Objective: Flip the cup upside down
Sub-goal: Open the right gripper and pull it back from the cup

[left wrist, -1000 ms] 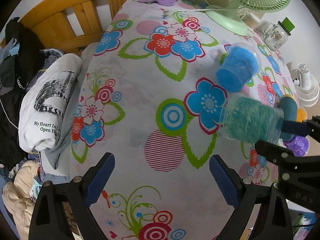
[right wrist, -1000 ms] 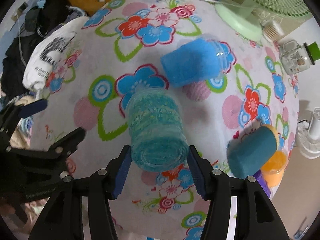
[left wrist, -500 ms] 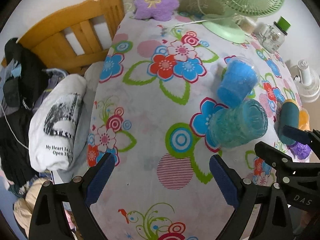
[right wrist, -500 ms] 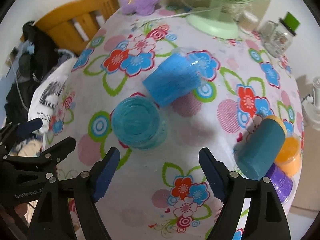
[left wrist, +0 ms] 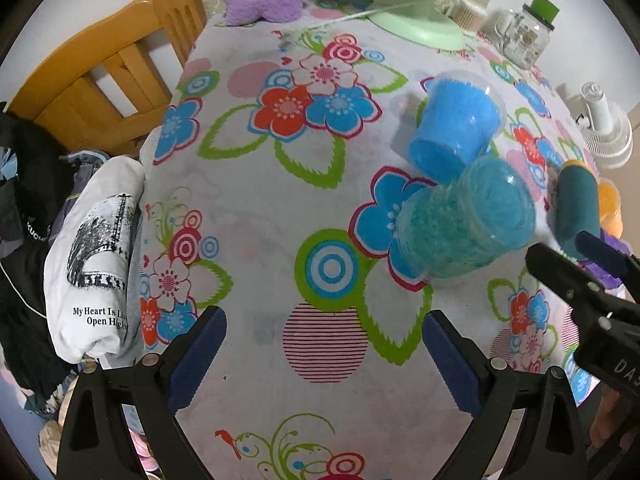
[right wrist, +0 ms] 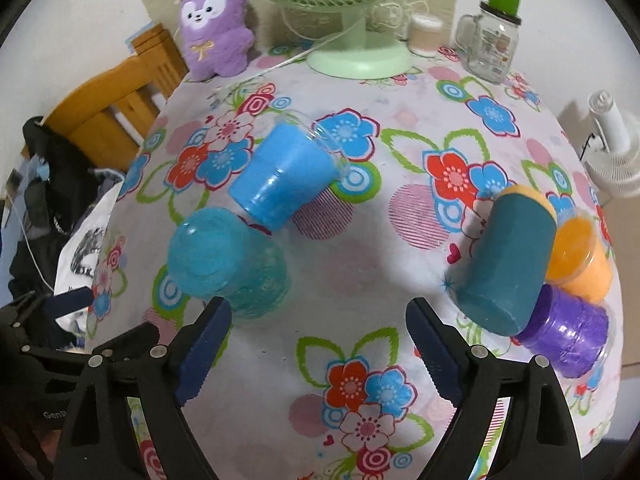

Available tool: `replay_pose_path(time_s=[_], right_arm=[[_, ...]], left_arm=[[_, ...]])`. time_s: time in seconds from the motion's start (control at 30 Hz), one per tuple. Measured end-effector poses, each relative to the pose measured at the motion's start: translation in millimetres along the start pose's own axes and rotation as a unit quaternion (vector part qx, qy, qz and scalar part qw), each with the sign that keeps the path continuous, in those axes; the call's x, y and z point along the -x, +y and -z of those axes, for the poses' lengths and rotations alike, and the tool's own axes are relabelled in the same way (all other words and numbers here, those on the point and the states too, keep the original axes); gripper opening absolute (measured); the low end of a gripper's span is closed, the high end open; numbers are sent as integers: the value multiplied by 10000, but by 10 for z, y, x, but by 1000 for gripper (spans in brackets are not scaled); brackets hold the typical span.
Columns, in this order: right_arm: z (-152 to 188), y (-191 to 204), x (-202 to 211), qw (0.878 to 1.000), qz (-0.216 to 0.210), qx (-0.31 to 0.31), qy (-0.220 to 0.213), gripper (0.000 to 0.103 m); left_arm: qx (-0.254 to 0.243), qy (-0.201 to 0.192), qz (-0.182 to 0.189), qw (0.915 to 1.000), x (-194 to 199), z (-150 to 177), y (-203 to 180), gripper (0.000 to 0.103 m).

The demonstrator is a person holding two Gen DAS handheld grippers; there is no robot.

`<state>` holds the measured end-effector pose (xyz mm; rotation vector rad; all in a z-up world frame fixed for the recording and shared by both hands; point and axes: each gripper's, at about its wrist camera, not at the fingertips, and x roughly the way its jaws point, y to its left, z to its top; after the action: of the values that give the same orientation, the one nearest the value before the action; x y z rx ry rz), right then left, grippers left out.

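The teal knitted cup stands upside down on the flowered tablecloth, base up; it also shows in the left wrist view. My right gripper is open and empty, drawn back to the right of the cup. My left gripper is open and empty over the cloth, left of and nearer than the cup. A bright blue cup lies on its side just behind it, also in the left wrist view.
A dark teal cup lies on its side at the right, against an orange cup and a purple cup. A green fan, glass jar and purple plush stand at the back. A wooden chair with clothes stands left.
My right gripper set the teal cup down upside down, opened and drew back. The left gripper stayed open and pulled back a little.
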<state>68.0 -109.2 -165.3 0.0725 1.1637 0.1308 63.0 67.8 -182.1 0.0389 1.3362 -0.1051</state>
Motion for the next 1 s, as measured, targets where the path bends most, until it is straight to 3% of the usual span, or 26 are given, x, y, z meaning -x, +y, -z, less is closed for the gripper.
replay_pose_path(time_s=[0.17,0.37,0.57,1.0], right_arm=[[83,-102,-33,9995,13,-291,-94,91],[106,-223,126,9981,124,-531,-293,91],[79,-246,495,9968,451,-410,-517,91],[84,-213,1340,9957,330,-415,-753,91]], left_arm=[[-46,0,-32,10000,-57,11,-40,99],[-48,-70,193,9998,64,-4,-155,99],[-57,-313,300,9990,392,-34,-285,99],[-98,-684,305,9971,1265,120,-469,99]])
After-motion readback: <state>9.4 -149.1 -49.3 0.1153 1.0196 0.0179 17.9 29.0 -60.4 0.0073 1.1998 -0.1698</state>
